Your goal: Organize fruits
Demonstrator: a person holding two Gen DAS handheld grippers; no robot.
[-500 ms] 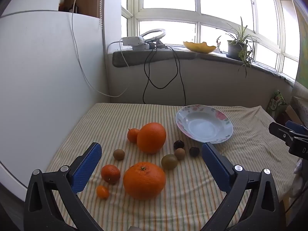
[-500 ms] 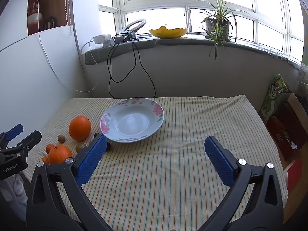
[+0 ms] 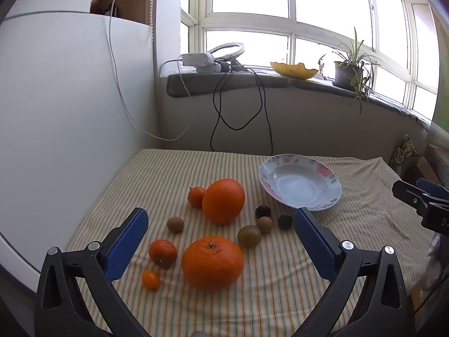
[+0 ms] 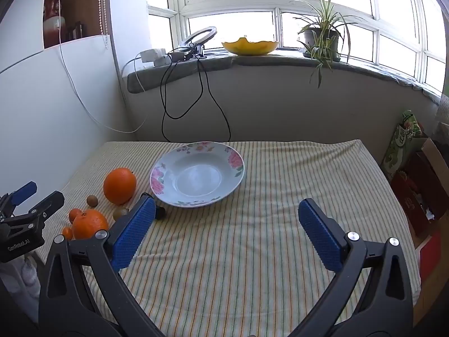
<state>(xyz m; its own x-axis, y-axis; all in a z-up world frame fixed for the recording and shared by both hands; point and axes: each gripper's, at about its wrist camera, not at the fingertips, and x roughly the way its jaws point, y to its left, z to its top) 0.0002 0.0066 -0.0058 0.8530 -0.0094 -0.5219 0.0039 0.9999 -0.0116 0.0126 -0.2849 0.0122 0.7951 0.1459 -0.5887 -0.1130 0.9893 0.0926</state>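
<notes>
right of the plate (image 4: 196,178) lies bare striped cloth (image 4: 280,196); both grippers, left gripper (image 3: 221,221) and right gripper (image 4: 227,210), gape, holding nothing.

"GenRobot.AI" printed white on black body of left claw (image 4: 25,196).

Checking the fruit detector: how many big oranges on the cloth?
2. The near orange lies between the open left gripper's jaws in its view; the far orange lies beyond it, left of the plate. None looks hidden.
</notes>
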